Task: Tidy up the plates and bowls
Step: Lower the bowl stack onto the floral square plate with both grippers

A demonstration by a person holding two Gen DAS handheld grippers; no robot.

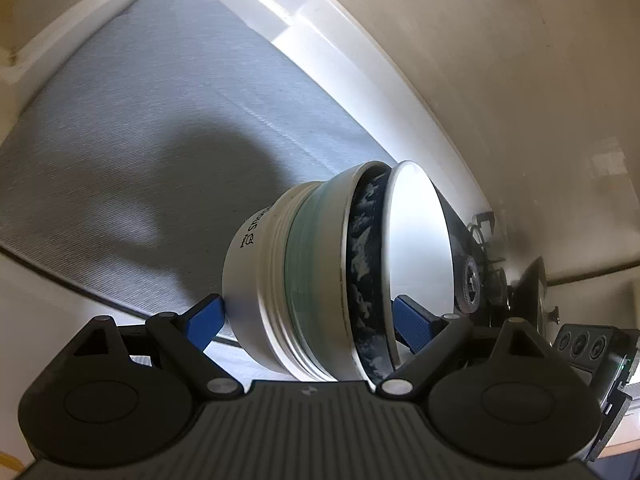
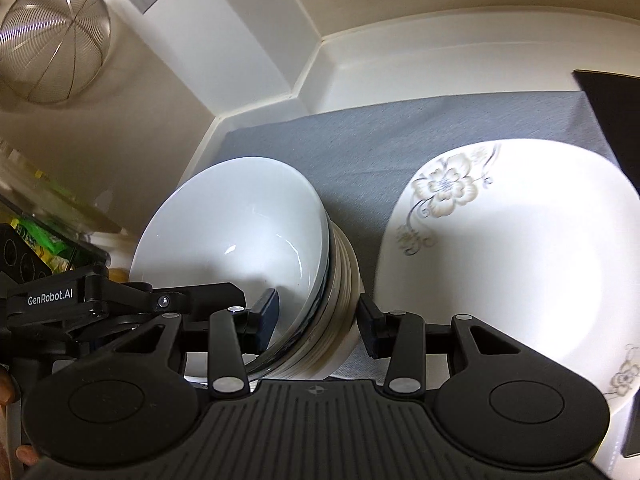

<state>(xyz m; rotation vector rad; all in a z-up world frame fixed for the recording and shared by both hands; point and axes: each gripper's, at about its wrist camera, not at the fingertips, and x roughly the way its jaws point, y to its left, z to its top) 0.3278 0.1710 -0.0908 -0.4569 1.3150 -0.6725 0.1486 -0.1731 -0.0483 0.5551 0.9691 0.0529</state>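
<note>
A stack of nested bowls, white outside with a dark patterned one between, is tilted on its side above a grey mat. My left gripper is shut on the stack, blue pads on its base and inside its rim. In the right wrist view the same bowl stack sits between the jaws of my right gripper, which stand apart on either side of it; whether they touch it is unclear. A white square plate with flower prints lies on the mat to the right.
The mat lies in a white corner with raised edges. A wire mesh strainer hangs at upper left. A gas stove burner shows at the right of the left wrist view. A dark object stands at the right edge.
</note>
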